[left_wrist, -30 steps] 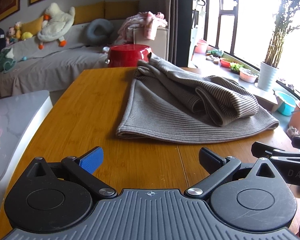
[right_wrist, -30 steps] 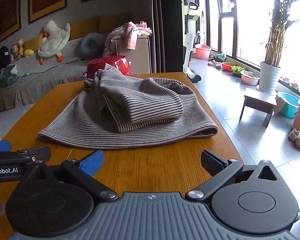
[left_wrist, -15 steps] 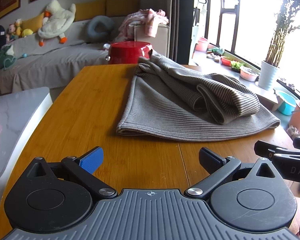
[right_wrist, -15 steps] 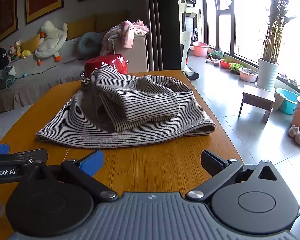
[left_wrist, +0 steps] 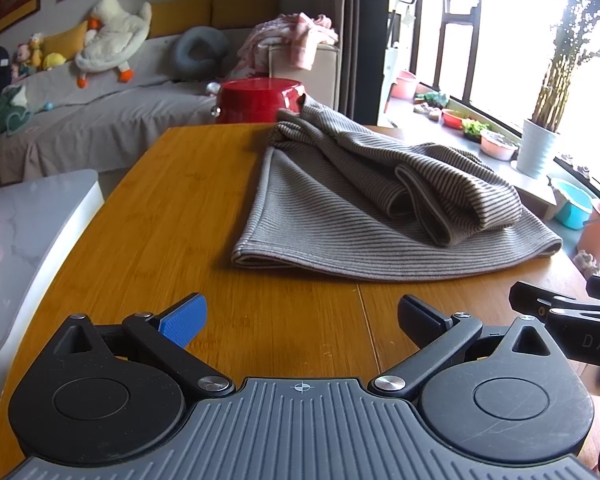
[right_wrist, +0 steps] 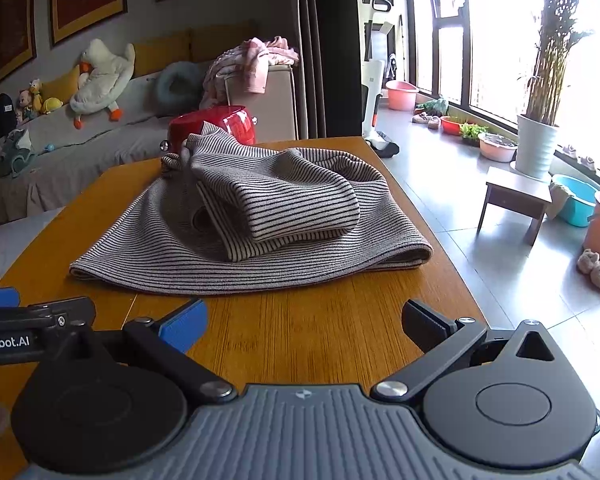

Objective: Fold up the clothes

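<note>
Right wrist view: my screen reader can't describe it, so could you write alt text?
A striped grey garment lies partly folded on a wooden table, with the open right gripper just short of its near hem. The left gripper shows at the left edge; a red pot stands behind the garment.

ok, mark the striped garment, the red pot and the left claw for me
striped garment [right_wrist: 204, 256], right wrist view, flat front panel.
red pot [left_wrist: 256, 98], left wrist view, front wall.
left claw [left_wrist: 300, 318], left wrist view, midway between its open fingertips.
</note>
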`<state>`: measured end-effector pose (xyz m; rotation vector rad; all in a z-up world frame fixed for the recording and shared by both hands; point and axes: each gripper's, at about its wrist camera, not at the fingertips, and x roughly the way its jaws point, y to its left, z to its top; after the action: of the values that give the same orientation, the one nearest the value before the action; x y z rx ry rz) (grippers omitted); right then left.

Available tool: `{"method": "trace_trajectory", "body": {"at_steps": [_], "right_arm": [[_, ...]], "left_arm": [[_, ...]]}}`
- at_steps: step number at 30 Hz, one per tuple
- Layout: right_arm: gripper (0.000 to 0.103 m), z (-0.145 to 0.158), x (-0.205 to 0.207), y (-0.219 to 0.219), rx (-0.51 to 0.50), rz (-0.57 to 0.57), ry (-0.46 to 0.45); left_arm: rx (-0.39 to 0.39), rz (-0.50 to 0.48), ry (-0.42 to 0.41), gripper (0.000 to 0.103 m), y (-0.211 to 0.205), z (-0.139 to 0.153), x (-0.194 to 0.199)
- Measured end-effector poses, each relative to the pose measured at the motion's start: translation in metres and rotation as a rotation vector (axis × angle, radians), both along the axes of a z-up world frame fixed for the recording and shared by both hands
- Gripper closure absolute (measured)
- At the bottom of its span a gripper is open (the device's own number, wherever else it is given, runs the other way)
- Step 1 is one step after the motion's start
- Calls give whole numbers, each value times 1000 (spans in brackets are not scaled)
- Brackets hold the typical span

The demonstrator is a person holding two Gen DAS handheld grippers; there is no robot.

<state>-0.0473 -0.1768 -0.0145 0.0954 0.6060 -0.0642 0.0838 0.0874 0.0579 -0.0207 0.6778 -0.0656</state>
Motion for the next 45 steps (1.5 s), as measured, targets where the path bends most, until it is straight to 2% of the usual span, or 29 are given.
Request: {"method": "trace_trajectory", "body": {"at_steps": [1,3,7,9,19,28,31,38,42,45], "right_arm": [[0,0,0,0,0,1,0],[0,-1,1,0,0,1,1],[0,-1,1,0,1,1,3],[0,-1,1,-1,1,1,3],[0,0,2,0,-5,4,-1],[0,-3,6,-5,0,4,13],[0,0,11,-10,-1,9,11],[0,23,45,-26,44,78,-40],[0,35,92,-39,200,128,-27],[0,39,137,-44,314,175,-23]], "left_arm": [[1,0,0,0,-1,-2,-1],[9,9,-10,0,-42,-35,-38],[8,9,-6,0,-36,-28,-32],[13,21,-12,0,-74,-64,-66],[9,22,-1,0,-81,-63,-68],[-7,19,51,0,-82,-66,-54],[-26,-4,62,0,-77,-62,-40],[-155,-130,37,0,-61,-47,27],[-182,-171,23,0,-58,-47,68],[-205,-195,51,0,-62,-57,99]]}}
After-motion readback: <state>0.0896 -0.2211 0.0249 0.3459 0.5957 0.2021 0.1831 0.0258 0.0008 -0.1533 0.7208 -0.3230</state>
